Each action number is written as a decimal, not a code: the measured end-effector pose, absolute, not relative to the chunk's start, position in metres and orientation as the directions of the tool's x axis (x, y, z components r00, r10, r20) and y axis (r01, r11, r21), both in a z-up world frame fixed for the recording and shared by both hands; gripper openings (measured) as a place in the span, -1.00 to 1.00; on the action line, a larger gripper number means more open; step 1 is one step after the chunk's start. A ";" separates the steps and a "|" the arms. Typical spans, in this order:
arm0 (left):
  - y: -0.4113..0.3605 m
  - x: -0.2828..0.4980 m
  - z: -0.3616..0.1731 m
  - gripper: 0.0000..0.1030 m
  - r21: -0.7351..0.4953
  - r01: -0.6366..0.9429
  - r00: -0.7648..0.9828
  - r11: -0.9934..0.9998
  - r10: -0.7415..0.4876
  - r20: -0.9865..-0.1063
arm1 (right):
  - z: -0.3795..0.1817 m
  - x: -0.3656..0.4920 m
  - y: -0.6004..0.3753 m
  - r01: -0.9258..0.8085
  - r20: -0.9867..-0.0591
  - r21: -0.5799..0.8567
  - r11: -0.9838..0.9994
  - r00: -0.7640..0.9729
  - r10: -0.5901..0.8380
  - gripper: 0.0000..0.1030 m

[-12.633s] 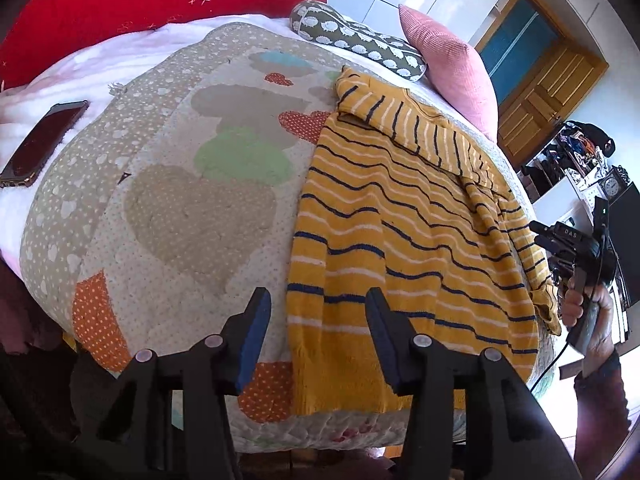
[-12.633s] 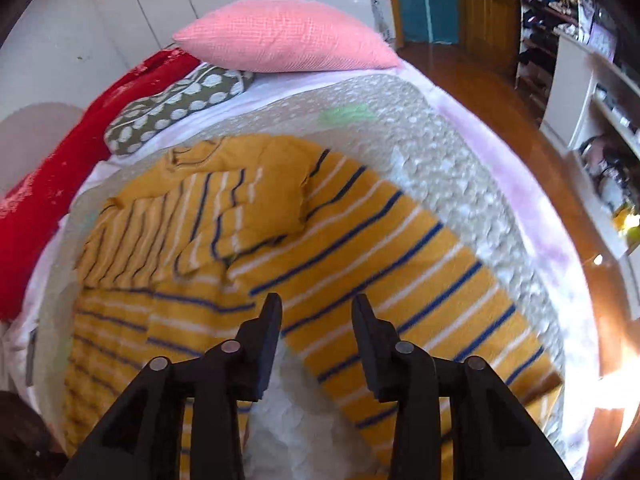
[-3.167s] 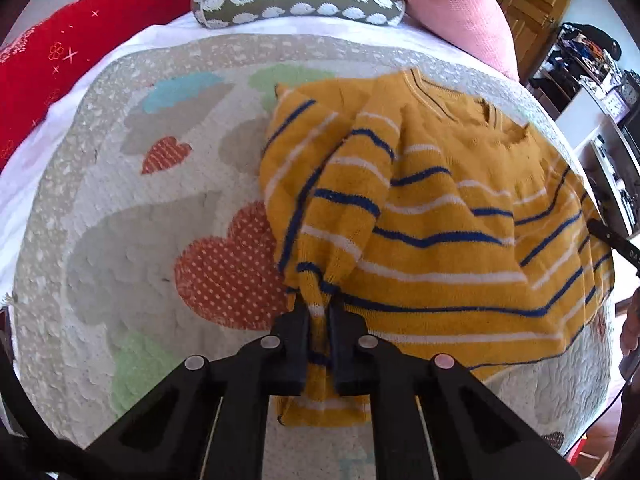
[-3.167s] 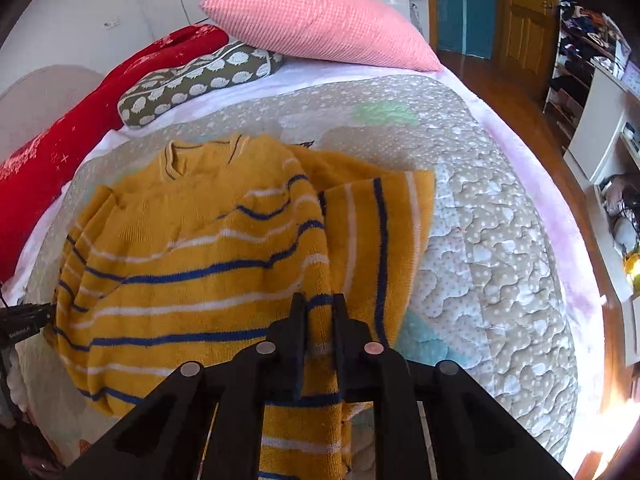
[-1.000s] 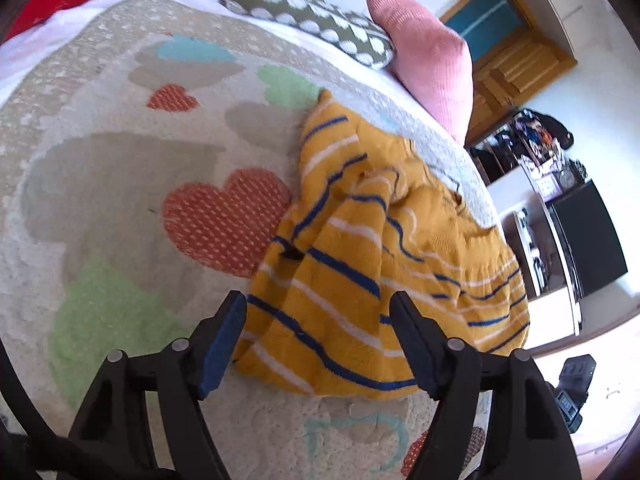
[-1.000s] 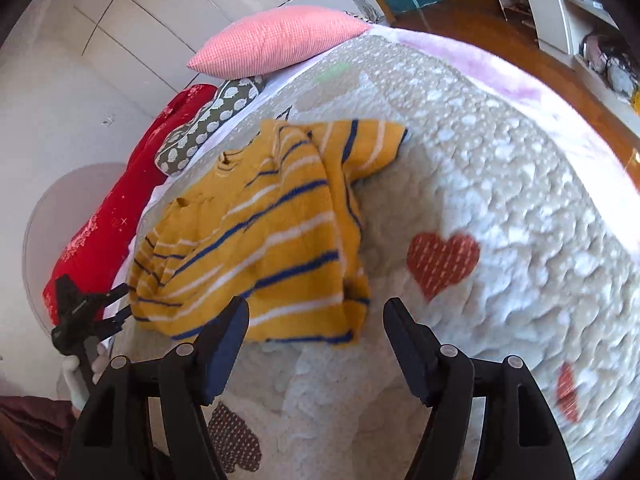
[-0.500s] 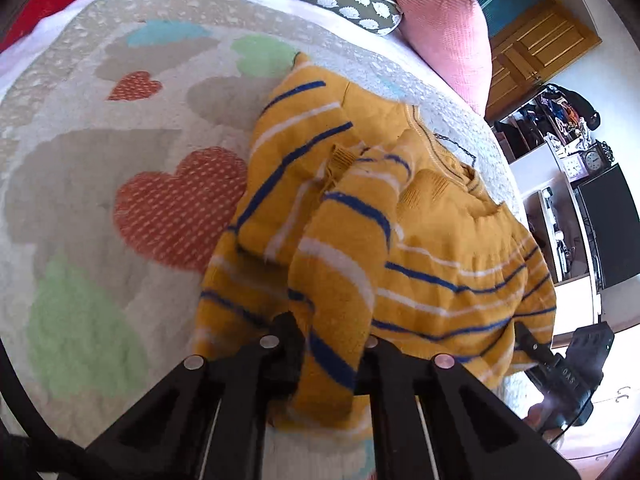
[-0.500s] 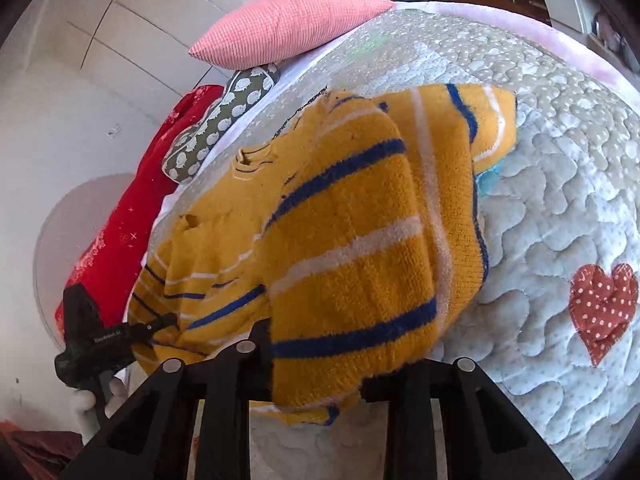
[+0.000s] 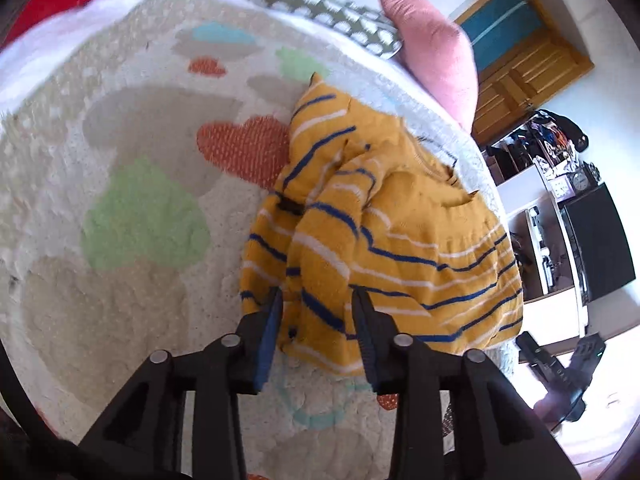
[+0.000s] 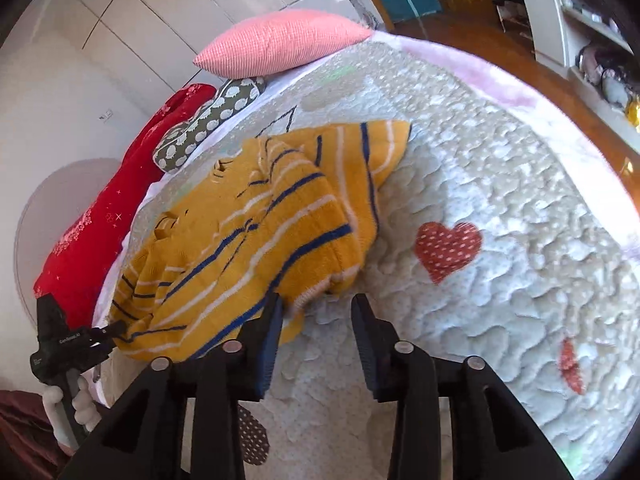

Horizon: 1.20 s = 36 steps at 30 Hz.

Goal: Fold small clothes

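Item: yellow striped sweater (image 9: 392,240), bunched in folds on the quilt (image 9: 120,240) of the bed.

My left gripper (image 9: 318,316): fingers parted, just opened, sweater hem between them, not pinched.

My right gripper (image 10: 318,320): fingers parted, just opened, its left finger at the sweater's near edge.

Open quilt lies left of the sweater in the left view, right of it in the right view.

A heart-patterned quilt (image 9: 132,288) covers the bed. At its head lie a pink pillow (image 10: 280,42), a spotted green cushion (image 9: 320,0) and a red blanket (image 10: 104,216).
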<state>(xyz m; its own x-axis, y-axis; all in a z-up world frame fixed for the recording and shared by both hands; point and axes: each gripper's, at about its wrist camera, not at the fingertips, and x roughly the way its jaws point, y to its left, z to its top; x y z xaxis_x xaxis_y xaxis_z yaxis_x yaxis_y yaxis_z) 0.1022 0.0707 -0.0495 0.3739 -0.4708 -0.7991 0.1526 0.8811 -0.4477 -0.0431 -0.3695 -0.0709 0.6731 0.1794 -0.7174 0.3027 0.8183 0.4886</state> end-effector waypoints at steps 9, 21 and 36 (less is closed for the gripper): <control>-0.018 0.139 -0.024 0.19 -0.050 0.446 0.483 0.894 -0.287 -0.828 | -0.015 0.033 -0.346 0.154 -0.680 0.249 0.956 0.731 0.059 0.53; -0.012 0.214 -0.051 -0.85 -0.249 0.372 0.316 0.894 -0.374 -0.872 | -0.054 0.153 -0.343 0.101 -0.803 0.201 0.974 0.586 0.105 -0.86; 0.045 0.263 -0.068 -0.32 -0.445 0.123 0.331 0.887 -0.459 -0.824 | -0.068 0.180 -0.392 0.303 -0.800 0.314 0.900 0.595 0.079 -0.33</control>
<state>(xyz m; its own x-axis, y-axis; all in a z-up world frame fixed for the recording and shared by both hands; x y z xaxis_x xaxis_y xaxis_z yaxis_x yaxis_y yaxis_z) 0.2635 0.0448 -0.0677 0.3308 -0.4591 -0.8245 0.1229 0.8872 -0.4447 0.1801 -0.3924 -0.0681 0.5946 0.0794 -0.8001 0.3030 0.8996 0.3145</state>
